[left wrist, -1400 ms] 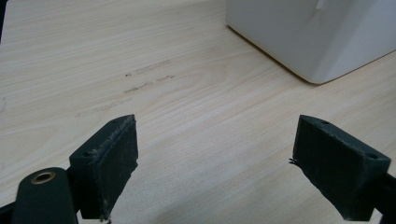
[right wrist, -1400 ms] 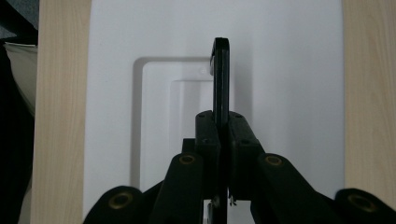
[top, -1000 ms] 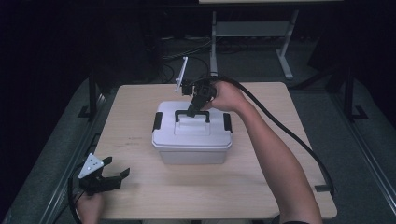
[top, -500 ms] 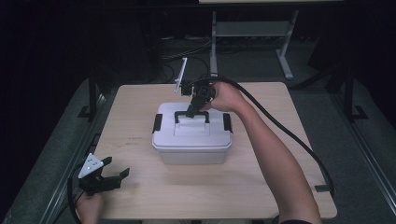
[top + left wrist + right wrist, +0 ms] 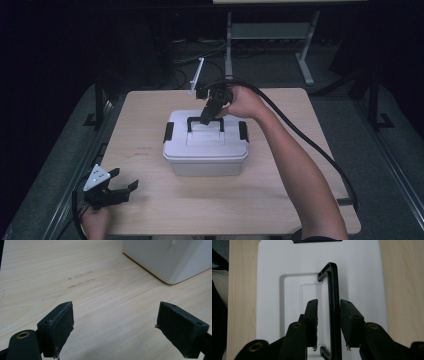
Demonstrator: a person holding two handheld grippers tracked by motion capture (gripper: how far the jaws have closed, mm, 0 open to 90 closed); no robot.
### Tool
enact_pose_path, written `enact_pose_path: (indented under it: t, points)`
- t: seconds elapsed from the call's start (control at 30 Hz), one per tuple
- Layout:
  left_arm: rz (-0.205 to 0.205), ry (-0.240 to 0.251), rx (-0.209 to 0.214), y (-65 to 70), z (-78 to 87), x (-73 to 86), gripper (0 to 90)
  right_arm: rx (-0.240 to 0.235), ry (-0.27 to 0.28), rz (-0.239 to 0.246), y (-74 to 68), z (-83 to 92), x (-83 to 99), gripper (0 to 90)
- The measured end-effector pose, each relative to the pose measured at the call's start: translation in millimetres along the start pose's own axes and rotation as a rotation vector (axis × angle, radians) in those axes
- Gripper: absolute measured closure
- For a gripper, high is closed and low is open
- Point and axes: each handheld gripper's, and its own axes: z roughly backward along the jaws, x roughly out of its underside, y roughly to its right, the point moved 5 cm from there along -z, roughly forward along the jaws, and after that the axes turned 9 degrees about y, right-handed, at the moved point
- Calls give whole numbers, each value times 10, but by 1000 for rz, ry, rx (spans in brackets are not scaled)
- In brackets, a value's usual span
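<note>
A white lidded storage box (image 5: 205, 144) is sitting near the middle of a pale wooden table (image 5: 150, 210), its black carry handle (image 5: 205, 121) standing upright over the recessed panel of the lid, as a person is working above it with a hand-held gripper in each hand. The right gripper (image 5: 206, 116) is reaching in from the far side of the box and pointing down at the lid; in the right gripper view, the handle (image 5: 334, 312) is running straight up between the jaws, which have just been opening and are now standing slightly apart from it, a thin gap showing on one side at least, so the bar appears released rather than clamped. Black latches (image 5: 168, 131) are sitting at either end of the lid, apparently fastened down. The left gripper (image 5: 116, 191) is waiting at the near left corner of the table, well apart from the box, its jaws spread wide over bare wood, probably being kept out of the way while the other hand works. Seen from the left gripper view, a corner of the box (image 5: 165, 257) is lying ahead. Cables are trailing off the table toward the dark floor.
</note>
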Motion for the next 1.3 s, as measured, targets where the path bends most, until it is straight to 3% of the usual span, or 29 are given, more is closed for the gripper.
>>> enact_pose_path:
  t: [0.53,0.87,1.3]
  points:
    - [-5,-3,7,30,-25,-3,134,46,17,-25,-22,194,111,585]
    - [-3,-1,8,39,-33,-7,134,55,19,-44,-41,221,184,523]
    - [-12,-5,10,43,-34,-9,134,72,11,-67,-67,321,286,501]
